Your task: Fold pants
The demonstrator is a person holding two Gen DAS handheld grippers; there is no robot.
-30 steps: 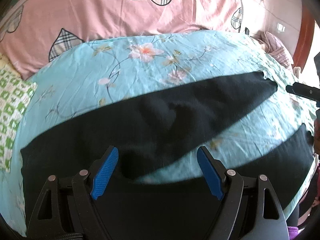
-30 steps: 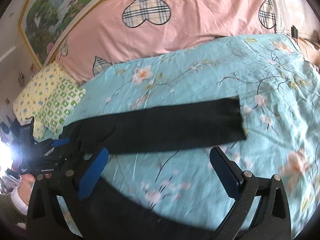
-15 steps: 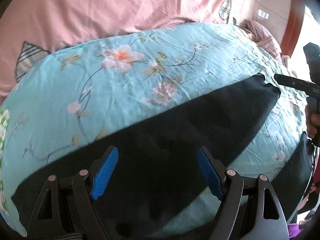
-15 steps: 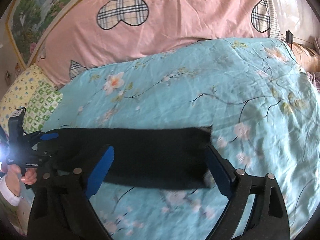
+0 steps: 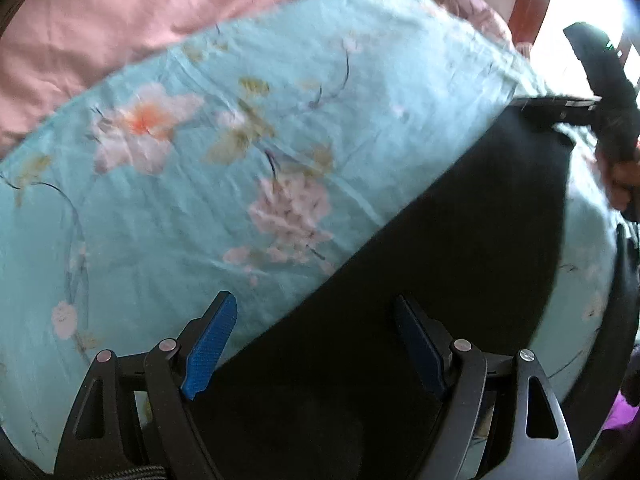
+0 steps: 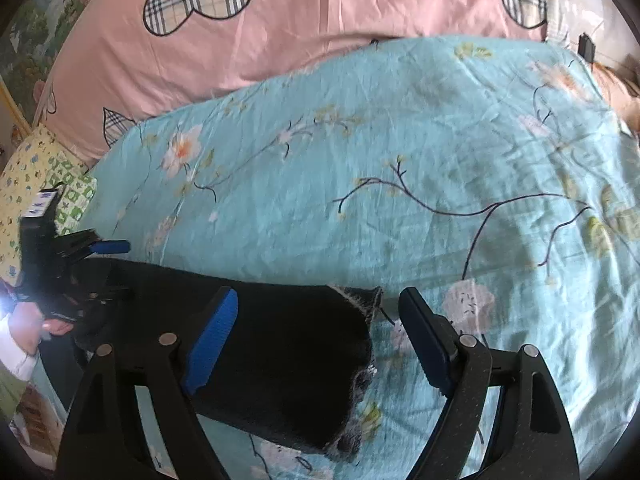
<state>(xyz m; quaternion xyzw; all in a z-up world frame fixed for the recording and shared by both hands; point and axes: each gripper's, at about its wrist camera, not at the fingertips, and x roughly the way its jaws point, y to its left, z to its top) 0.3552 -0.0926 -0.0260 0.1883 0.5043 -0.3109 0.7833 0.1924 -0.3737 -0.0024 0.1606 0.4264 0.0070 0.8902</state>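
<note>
Right gripper (image 6: 316,336): fingers set wide and closing. The hem end of the pants (image 6: 288,360) lies between the blue pads (image 6: 212,344). The left pad overlaps the black cloth in this view; the right pad stands clear of the hem, over the sheet (image 6: 400,168). No pinch on the cloth is visible.

Left gripper (image 5: 316,348): fingers set wide, pointing steeply down. Black cloth of the pants (image 5: 440,248) fills most of the gap between the pads; the left pad (image 5: 210,346) sits over the sheet just beside the cloth edge. The pads press on nothing.

Pants: black, lying flat on the turquoise floral sheet of the bed. In the left view one leg runs diagonally toward the upper right, where the right gripper (image 5: 600,92) and the person's hand (image 5: 622,184) are at its far end. In the right view the leg runs left to the left gripper (image 6: 76,264), held by a hand (image 6: 44,324) in a white cuff.

Surroundings: a pink quilt (image 6: 280,32) with plaid hearts lies beyond the sheet; a yellow-green pillow (image 6: 32,184) is at the far left.
</note>
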